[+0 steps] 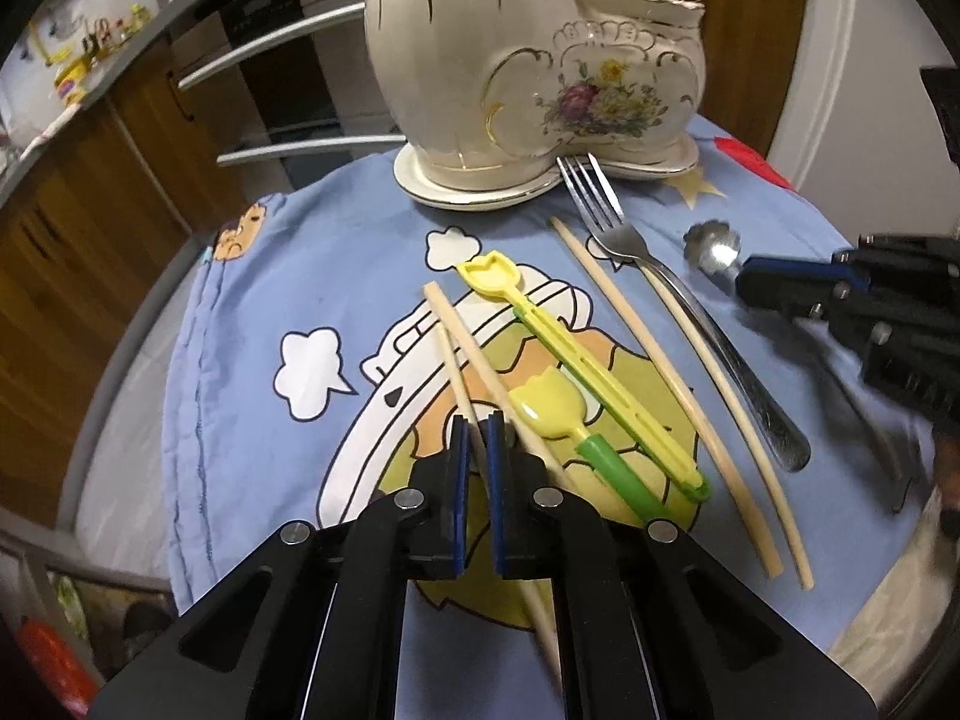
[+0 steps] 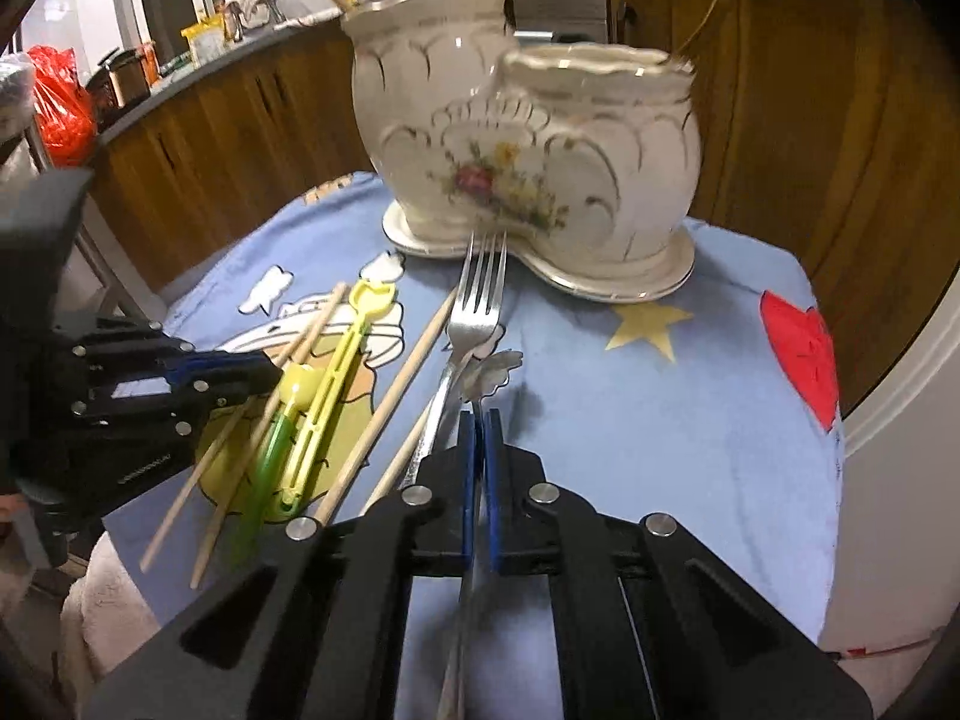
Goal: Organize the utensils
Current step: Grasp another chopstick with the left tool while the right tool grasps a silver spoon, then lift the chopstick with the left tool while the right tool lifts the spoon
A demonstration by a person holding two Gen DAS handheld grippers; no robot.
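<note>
**Left wrist view: both grippers clamped on utensils over a cartoon-print cloth**

Left gripper (image 1: 478, 420) has its blue pads closed on a thin wooden chopstick (image 1: 455, 369). A second chopstick (image 1: 480, 360) runs just beside the jaws, crossing under the right finger. Next out: yellow scoop with green handle (image 1: 576, 420), long yellow plastic tool (image 1: 576, 360), two more chopsticks (image 1: 648, 360), then a metal fork (image 1: 672, 300) with tines near the holder's base. All lie flat on the cloth, roughly parallel.

Right gripper (image 2: 478, 420) is closed on the handle of a metal spoon (image 2: 489, 375) with a flower-shaped bowl; the handle runs back between the pads. The spoon sits just beside the fork.

Cream ceramic holder (image 1: 540, 60), two compartments, gold trim, flower decal, stands at the far edge of the table. Something gold sticks up from the lower compartment, too blurred to name.

Surface: round table under a light blue cloth (image 2: 660, 420) with clouds, a star, a red heart.

Room: brown wood cabinets (image 2: 240, 138) behind, dark countertop with clutter, red plastic bag (image 2: 60, 114) at far left in the right wrist view.
</note>
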